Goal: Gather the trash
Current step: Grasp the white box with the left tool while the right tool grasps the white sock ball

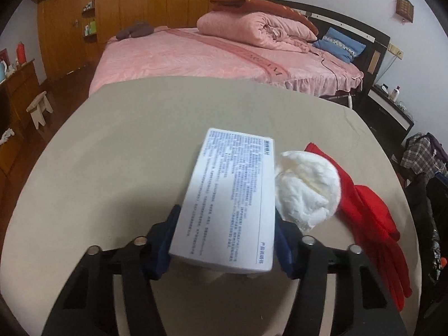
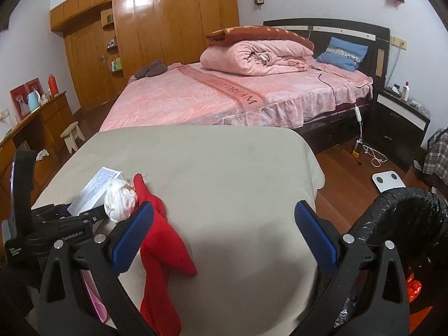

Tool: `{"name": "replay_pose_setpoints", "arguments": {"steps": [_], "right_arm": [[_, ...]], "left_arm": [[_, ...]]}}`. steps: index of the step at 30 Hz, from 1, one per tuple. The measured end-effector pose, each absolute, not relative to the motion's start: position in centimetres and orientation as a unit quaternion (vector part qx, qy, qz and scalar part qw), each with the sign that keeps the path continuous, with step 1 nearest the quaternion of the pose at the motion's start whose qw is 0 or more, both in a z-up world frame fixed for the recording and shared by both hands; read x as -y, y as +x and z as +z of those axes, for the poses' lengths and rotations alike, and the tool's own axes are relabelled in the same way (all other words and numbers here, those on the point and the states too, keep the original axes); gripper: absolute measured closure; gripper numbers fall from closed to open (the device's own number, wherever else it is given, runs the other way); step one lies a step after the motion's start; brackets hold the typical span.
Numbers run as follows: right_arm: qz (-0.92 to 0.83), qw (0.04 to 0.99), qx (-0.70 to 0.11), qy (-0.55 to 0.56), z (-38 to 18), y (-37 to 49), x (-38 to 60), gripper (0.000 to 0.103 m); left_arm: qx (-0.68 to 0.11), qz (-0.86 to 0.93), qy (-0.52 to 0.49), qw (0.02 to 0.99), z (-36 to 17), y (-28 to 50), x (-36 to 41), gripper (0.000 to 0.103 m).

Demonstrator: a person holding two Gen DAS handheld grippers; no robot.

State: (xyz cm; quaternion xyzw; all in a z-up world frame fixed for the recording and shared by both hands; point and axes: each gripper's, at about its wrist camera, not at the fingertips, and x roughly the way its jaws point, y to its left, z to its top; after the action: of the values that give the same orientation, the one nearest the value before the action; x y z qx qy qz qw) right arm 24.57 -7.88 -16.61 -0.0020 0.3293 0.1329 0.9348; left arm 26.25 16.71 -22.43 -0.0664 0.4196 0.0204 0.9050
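Observation:
A white printed cardboard box (image 1: 232, 196) lies on the beige table (image 1: 126, 145), and my left gripper (image 1: 224, 240) is shut on its near end, the blue pads (image 1: 165, 240) pressing both long sides. A crumpled white tissue wad (image 1: 305, 187) rests against the box's right side, on top of a red glove (image 1: 372, 215). From the right wrist view, the box (image 2: 92, 193), the wad (image 2: 120, 198) and the left gripper (image 2: 70, 221) sit at the left. My right gripper (image 2: 224, 205) hangs open over the table, its left finger beside the red glove (image 2: 162, 252).
A black trash bag (image 2: 406, 215) stands open at the table's right edge, beside my right finger. Beyond the table (image 2: 224, 162) is a pink bed (image 2: 224, 95), with a dark nightstand (image 2: 400, 117) to the right and a small stool (image 2: 73, 135) to the left.

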Motion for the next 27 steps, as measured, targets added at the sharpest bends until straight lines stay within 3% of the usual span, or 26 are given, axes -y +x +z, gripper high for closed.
{"name": "replay_pose_setpoints", "arguments": {"steps": [17, 27], "right_arm": [[0.207, 0.923, -0.323, -0.021, -15.5, 24.8, 0.8, 0.006], [0.248, 0.899, -0.361, -0.019, -16.9, 26.3, -4.2, 0.035]], "left_arm": [[-0.368, 0.098, -0.077, 0.921, -18.9, 21.7, -22.7, 0.048], [-0.366, 0.125, -0.087, 0.918, -19.4, 20.5, -25.6, 0.048]]}}
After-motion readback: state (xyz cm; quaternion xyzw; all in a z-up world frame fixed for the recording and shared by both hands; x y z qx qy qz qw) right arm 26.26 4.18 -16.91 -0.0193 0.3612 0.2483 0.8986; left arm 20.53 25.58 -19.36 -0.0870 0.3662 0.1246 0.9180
